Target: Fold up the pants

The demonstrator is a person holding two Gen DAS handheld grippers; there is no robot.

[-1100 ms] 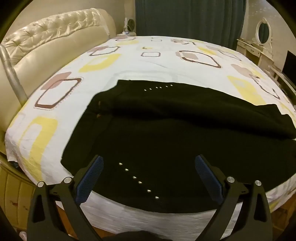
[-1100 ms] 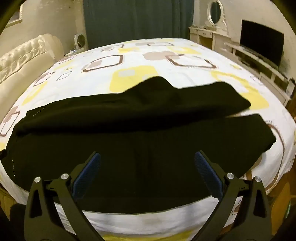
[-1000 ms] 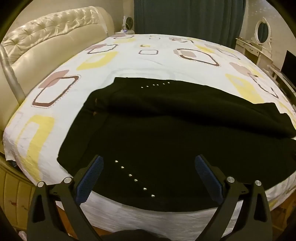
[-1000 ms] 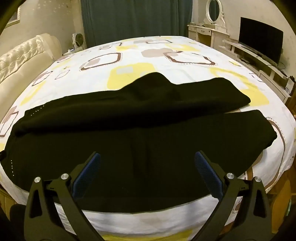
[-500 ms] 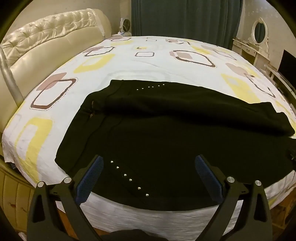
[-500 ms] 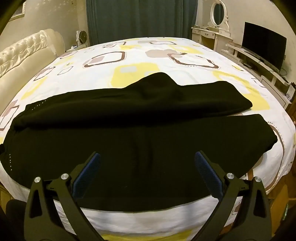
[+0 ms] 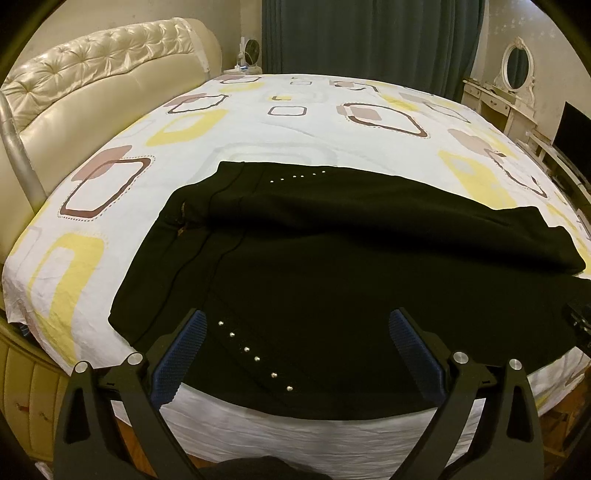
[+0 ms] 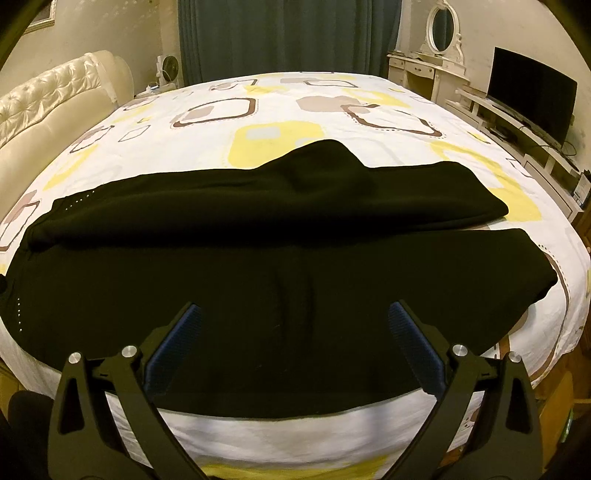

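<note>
Black pants (image 7: 332, 280) lie spread across the near part of a bed (image 7: 295, 122), waistband toward the headboard side and legs running the other way. The far leg (image 8: 258, 195) is rumpled, with a hump rising at its far edge, and it partly overlaps the flatter near leg (image 8: 277, 302). Two rows of small silver studs (image 7: 255, 356) show near the waist, one close to the left claw and one on the far leg. The sheet (image 7: 207, 122) under the pants is white with yellow and brown rounded squares.

The left claw (image 7: 295, 332) hovers above the waist end with its blue-padded fingers (image 7: 181, 354) wide apart, holding nothing. The right claw (image 8: 293, 328) hovers above the near leg, likewise spread wide and empty.

Beyond the bed stand a cream tufted headboard (image 7: 96, 85), dark teal curtains (image 8: 288, 37), a small fan (image 8: 168, 68), a white dresser with an oval mirror (image 8: 441, 27), and a dark TV (image 8: 532, 92).
</note>
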